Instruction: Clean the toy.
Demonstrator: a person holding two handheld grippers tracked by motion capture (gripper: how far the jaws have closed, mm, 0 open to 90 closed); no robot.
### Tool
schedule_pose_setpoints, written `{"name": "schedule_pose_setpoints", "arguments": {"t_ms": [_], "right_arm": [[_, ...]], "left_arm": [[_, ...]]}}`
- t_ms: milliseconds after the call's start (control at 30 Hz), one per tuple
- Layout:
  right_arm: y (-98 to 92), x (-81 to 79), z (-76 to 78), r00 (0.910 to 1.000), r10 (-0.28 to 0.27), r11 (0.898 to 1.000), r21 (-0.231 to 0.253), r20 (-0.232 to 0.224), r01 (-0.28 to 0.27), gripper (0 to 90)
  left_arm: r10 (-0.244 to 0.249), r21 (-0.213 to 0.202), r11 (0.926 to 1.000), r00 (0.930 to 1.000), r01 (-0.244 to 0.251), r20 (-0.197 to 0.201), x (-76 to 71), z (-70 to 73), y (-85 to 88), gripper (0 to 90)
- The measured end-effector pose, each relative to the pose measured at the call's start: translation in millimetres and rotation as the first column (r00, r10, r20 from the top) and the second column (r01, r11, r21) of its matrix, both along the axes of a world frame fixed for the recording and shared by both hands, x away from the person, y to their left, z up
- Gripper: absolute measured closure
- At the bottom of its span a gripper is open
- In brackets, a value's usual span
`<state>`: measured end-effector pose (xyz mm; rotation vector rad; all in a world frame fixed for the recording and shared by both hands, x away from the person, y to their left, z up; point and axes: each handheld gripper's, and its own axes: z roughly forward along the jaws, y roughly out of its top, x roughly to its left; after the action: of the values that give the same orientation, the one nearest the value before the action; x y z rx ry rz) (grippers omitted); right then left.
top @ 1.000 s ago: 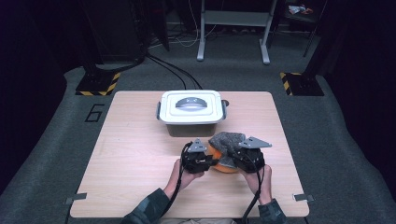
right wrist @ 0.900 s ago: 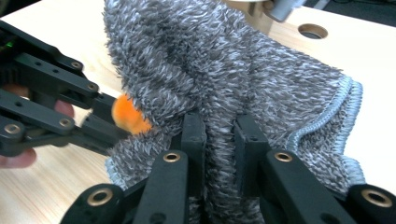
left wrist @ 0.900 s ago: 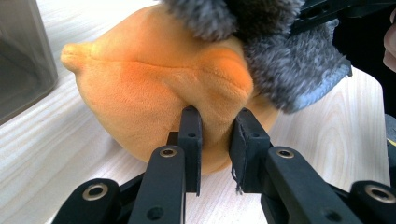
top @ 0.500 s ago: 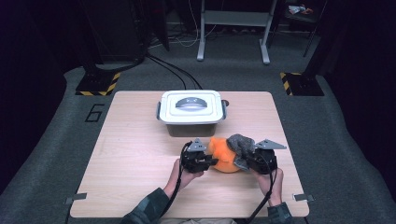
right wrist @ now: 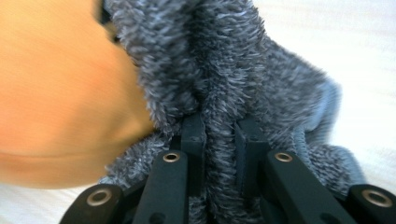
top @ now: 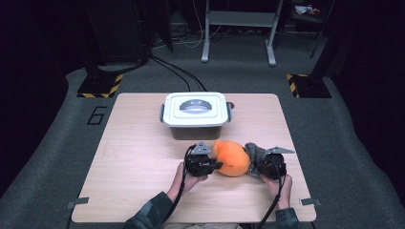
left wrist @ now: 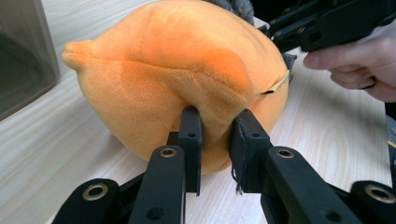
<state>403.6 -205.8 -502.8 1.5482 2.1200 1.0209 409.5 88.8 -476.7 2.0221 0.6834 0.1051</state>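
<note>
Between the two grippers, on the near half of the table (top: 133, 157), sits an orange plush toy (top: 232, 158). The left gripper (top: 213, 164) comes at it from the person's left, and its fingers (left wrist: 191, 140) are clenched on a fold of the orange fabric, low on the toy's side; in the left gripper view the plush bulges up & over both pads, w/ a pinch of it caught between them. Past the toy in that same view, the other hand (left wrist: 359, 65) shows at top right, holding its own black tool.

On the far side of the toy from the left fingers, the right gripper (top: 260, 164) has its fingers (right wrist: 192, 135) closed tight on a grey fuzzy cloth (top: 254, 152), prob. a sock or cover. In the right gripper view a ridge of the grey pile stands squeezed between the pads, the rest of it bunched above & to both sides of them, and the orange toy lies blurred just to the left, touching the cloth. Whether the cloth is attached to the toy or just against it, can't tell.

Beyond both sets of fingertips, well apart from them twd the far edge, stands a white lidded box (top: 195, 114), lid on, handle flat.
</note>
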Motion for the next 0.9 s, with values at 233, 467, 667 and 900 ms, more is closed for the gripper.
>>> {"name": "schedule_pose_setpoints", "arguments": {"t_ms": [233,467,667,900], "right_arm": [[-6.0,-6.2,14.3,0.9988,-0.040,0.999,0.007,0.028,0.040,76.7],[2.9,-24.8,63.3,0.9870,0.011,0.999,0.035,0.160,-0.017,76.6],[31.4,-19.6,67.7,0.9841,0.106,0.994,0.014,0.143,-0.109,76.6],[36.1,-11.5,56.8,0.9869,0.098,0.995,0.004,0.128,-0.100,76.6]], "left_arm": [[0.003,0.000,1.0000,1.0000,-0.003,0.000,0.2,0.3,0.2,75.8],[-0.003,0.005,1.0000,1.0000,0.003,0.007,1.2,0.5,0.5,75.7],[-0.002,0.008,1.0000,1.0000,0.002,0.009,1.6,0.8,0.5,75.3],[0.024,-0.005,0.9997,0.9997,-0.024,0.006,0.5,-0.4,2.8,62.7]]}}
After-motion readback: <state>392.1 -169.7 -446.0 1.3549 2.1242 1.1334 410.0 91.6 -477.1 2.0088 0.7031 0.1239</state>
